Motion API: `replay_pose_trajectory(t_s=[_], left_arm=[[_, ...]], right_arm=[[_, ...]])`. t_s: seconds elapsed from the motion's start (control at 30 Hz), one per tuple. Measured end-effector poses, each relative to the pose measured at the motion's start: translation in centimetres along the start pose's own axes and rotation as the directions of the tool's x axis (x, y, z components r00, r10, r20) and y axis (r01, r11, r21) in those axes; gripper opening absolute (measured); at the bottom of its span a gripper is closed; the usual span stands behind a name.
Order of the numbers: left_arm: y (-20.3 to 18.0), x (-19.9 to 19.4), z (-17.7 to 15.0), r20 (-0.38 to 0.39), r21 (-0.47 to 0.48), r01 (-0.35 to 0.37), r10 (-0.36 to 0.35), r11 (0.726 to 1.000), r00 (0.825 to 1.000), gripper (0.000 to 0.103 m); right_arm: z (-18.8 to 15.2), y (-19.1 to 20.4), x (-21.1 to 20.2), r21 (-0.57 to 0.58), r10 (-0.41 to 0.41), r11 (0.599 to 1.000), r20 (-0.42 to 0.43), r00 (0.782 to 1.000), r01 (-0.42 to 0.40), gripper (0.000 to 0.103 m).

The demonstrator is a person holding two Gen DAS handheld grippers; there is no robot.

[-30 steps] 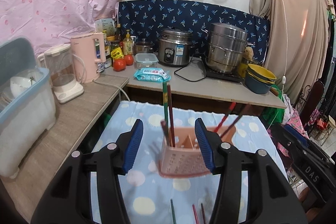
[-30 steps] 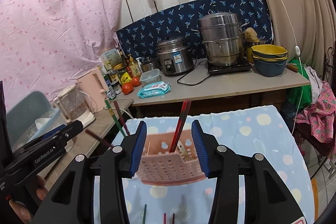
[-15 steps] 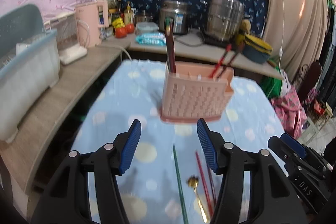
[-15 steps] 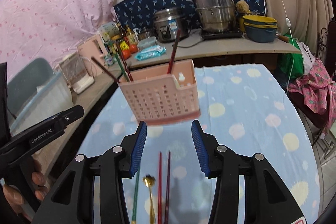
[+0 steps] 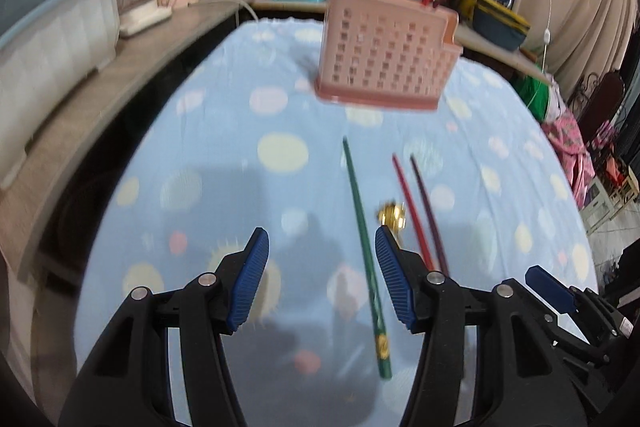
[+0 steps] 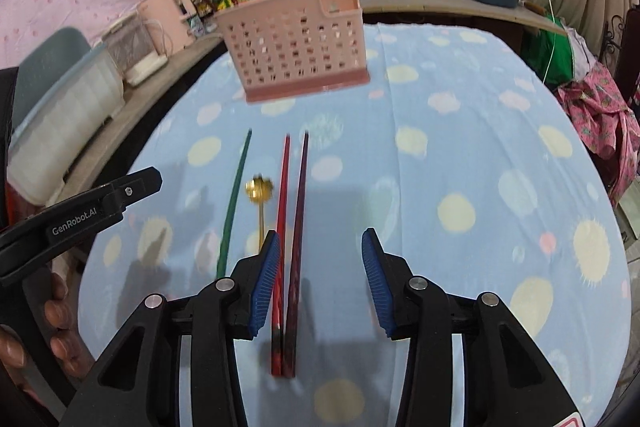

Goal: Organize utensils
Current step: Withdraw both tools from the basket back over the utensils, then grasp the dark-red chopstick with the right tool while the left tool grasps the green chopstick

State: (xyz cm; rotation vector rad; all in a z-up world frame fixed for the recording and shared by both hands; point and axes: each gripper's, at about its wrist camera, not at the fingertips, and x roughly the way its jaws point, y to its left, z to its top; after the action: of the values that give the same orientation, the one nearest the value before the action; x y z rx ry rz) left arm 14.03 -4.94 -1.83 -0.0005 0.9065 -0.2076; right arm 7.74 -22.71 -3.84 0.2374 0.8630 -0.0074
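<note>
Chopsticks lay lengthwise away from us on the dotted desk (image 5: pixel 224 131). Our left tool (image 5: pixel 322 281), released and empty, hung over the green chopstick (image 5: pixel 362 227), low centre of its frame. Our right tool (image 6: pixel 319 283), released, its jaws just narrowing, straddled the red chopstick (image 6: pixel 282 227) and the dark one (image 6: pixel 298 227). The gold spoon (image 6: pixel 260 193) lay between. Farther up stood the pink basket (image 6: pixel 296 47).

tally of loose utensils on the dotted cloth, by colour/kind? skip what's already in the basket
Green chopstick: 1
Red chopstick: 1
Dark maroon chopstick: 1
Gold spoon: 1
Total: 4 loose pieces, all lying flat on the cloth in front of the pink basket.
</note>
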Motion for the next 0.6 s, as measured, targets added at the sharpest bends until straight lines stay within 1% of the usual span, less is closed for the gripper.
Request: replay_pose_trajectory(t_s=[0.07, 0.17, 0.37, 0.6], left_arm=[[-0.1, 0.3, -1.0, -0.023, 0.005, -0.003, 0.003, 1.000, 1.000, 0.053], [-0.3, 0.8, -2.5, -0.054, 0.012, -0.004, 0.004, 1.000, 0.999, 0.053], [-0.4, 1.1, -4.1, -0.081, 0.024, -0.006, 0.008, 1.000, 0.997, 0.053], [-0.6, 1.1, -4.6, -0.092, 0.028, -0.001, 0.004, 1.000, 0.996, 0.053]], right_arm=[[-0.9, 0.2, 0.3, -0.013, -0.007, 1.000, -0.020, 1.000, 0.006, 0.034], [-2.5, 0.6, 0.8, -0.029, -0.002, 1.000, -0.054, 0.999, 0.001, 0.029], [-4.3, 1.3, 1.4, -0.064, -0.008, 0.998, -0.094, 0.996, 0.002, 0.020], [-5.1, 1.6, 1.6, -0.075, 0.000, 0.997, -0.116, 0.993, -0.009, 0.016]])
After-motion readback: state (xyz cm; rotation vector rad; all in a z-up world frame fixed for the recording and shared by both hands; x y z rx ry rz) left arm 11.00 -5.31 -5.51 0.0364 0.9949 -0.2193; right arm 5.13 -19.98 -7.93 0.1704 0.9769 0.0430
